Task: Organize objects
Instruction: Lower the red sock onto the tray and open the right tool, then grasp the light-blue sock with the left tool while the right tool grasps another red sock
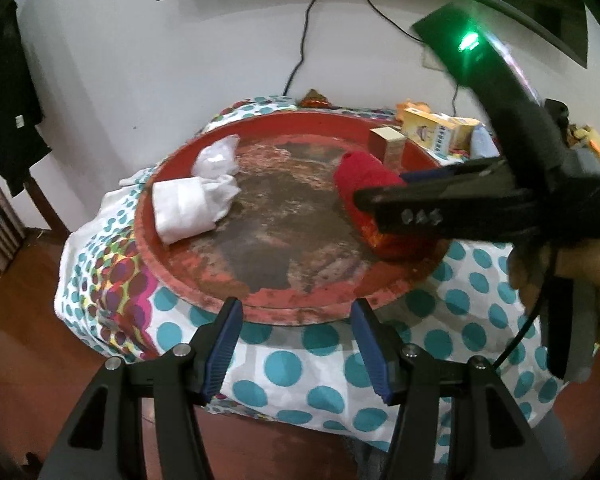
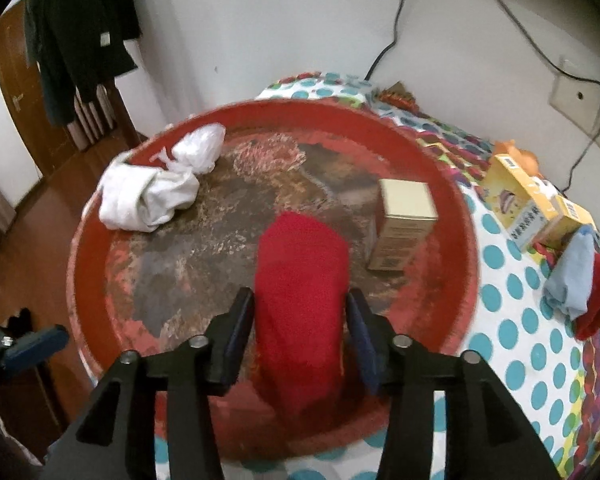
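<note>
A white wall with trailing cables backs a table under a dotted cloth (image 2: 512,292), and most of the cloth is taken by a worn red tray (image 2: 456,216). In the tray, the white rolled cloth (image 2: 140,200) and a knotted plastic bag (image 2: 200,148) lie at its far left rim, a red rolled sock (image 2: 300,280) near its front right, and a small cream box (image 2: 404,220) just beyond that. The right gripper (image 2: 300,336) straddles the red sock, pads apparently clear of it, so I judge it a release into the tray. The left gripper (image 1: 296,344) hangs open and empty over the tray's near rim. Next comes drawing the right gripper back, then fetching the blue-and-red socks (image 2: 580,280) or yellow cartons (image 2: 520,200) at the table's right edge. Carton print is unreadable; the right gripper bears handwritten digits, too blurred to read
</note>
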Tool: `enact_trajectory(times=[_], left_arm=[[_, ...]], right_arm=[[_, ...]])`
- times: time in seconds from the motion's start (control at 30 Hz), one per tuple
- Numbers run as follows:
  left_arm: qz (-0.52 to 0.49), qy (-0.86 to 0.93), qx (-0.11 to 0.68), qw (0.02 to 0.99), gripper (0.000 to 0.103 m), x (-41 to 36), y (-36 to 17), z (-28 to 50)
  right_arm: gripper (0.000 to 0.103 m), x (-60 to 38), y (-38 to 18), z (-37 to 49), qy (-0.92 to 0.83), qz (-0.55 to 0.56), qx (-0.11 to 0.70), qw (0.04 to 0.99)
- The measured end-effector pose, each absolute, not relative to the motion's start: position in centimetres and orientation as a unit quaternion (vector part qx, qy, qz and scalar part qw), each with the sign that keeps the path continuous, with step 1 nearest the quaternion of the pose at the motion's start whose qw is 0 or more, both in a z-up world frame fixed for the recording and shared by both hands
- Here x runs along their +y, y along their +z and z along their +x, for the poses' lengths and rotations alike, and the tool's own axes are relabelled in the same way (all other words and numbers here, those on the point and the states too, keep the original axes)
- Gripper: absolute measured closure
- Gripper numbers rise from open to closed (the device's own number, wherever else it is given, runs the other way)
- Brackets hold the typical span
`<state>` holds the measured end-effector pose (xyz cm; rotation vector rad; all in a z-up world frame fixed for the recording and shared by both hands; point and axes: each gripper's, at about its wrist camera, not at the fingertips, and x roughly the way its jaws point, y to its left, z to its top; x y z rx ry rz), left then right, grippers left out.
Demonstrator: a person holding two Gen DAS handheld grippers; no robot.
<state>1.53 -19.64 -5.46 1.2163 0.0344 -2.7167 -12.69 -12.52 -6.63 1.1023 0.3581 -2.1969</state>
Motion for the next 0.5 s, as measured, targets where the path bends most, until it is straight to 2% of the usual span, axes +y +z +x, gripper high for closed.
enact_trajectory(times=[0.1,0.27,0.5], left_arm=[[0.414,-0.907,0.015,0.075,0.045,-19.3,-5.7,1.4],[0.412,-0.908,0.010,0.075,0.045,-19.0,-5.7,1.6],[0.414,-0.908,-0.006,0.073,0.045,-18.1,-5.9,1.5]], right_arm=[[0.048,-10.9,-5.5,-12.5,-0.845,0.406,0.122,0.327],[0.046,-7.3,-3.7,-12.3,-0.861,0.385,0.100,0.317],[0.045,1.1,-4.1,-15.4,-0.892,0.390,0.064,0.220]])
